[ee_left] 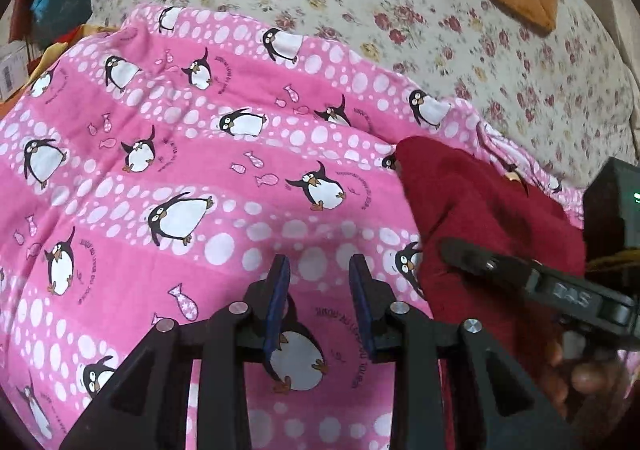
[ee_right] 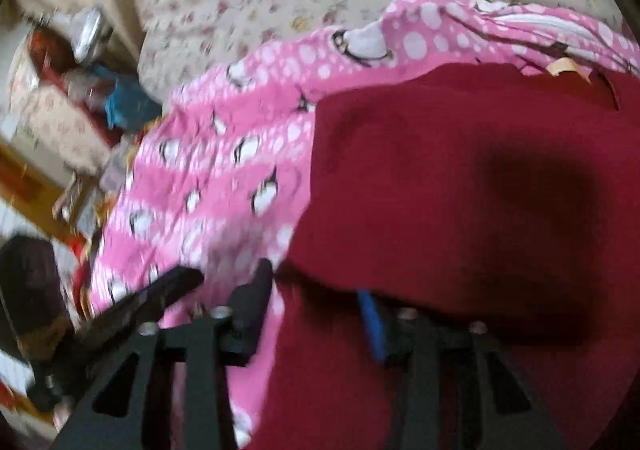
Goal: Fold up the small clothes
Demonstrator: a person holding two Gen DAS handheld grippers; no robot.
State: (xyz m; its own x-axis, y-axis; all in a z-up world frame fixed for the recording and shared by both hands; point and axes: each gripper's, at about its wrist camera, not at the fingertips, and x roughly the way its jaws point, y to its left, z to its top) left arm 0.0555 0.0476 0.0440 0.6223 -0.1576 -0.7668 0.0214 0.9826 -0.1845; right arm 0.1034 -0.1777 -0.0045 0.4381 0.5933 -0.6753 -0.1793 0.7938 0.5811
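The red garment (ee_right: 460,177) lay on the pink penguin blanket (ee_left: 180,169), at its right side. The left tool (ee_left: 320,270) hovered spread over the blanket, gripping nothing. The right tool (ee_right: 320,290) stood spread, red cloth draped across its jaws.

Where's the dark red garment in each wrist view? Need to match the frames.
Left wrist: the dark red knit garment lies at right of centre, on the pink penguin-print blanket, with the right gripper over its lower edge.
Right wrist: it fills the right and lower half, draped over one blue finger pad.
Shared landmark: the pink blanket, backed by the floral bedsheet.
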